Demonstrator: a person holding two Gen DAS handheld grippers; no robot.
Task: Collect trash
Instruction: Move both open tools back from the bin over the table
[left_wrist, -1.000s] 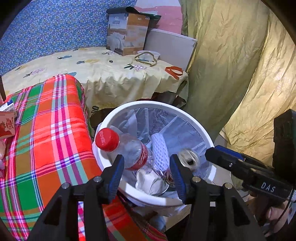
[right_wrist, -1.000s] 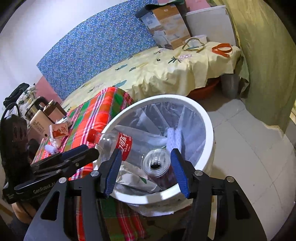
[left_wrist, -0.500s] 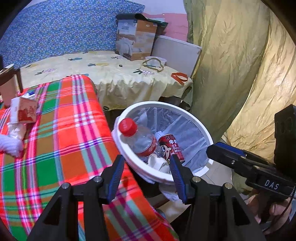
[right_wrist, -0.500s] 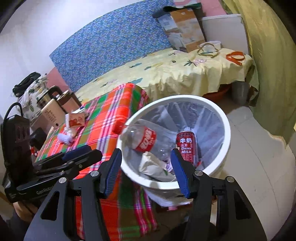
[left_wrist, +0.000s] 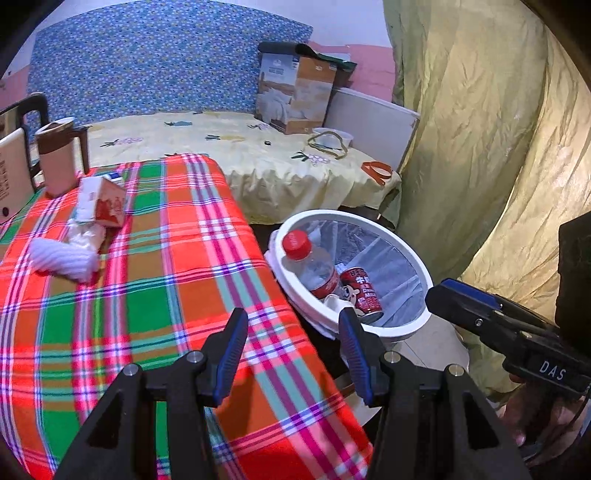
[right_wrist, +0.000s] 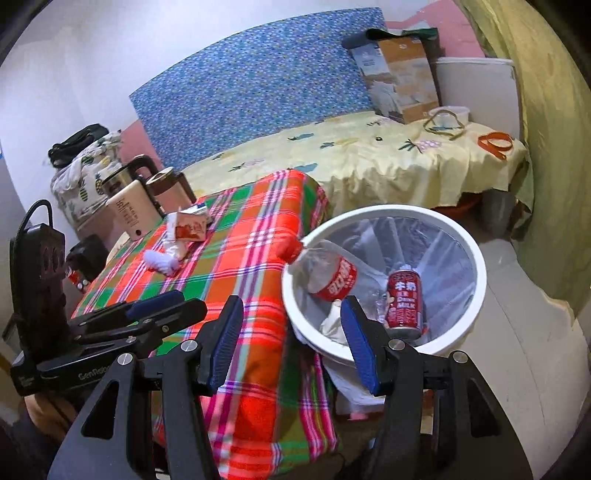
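Observation:
A white trash bin with a clear liner stands on the floor beside the plaid-covered table. In it lie a red-capped plastic bottle, a red milk can and crumpled paper. On the table lie a red and white carton and a white crumpled wrapper. My left gripper is open and empty over the table's near edge. My right gripper is open and empty, just short of the bin.
A brown jug and a beige box stand at the table's far left. A yellow-covered bed behind holds a cardboard box and straps. A yellow-green curtain hangs at the right.
Both grippers have pulled back and up from the bin. The can has dropped from the right gripper's reach into the bin. More of the table, with the carton and wrapper, has come into view.

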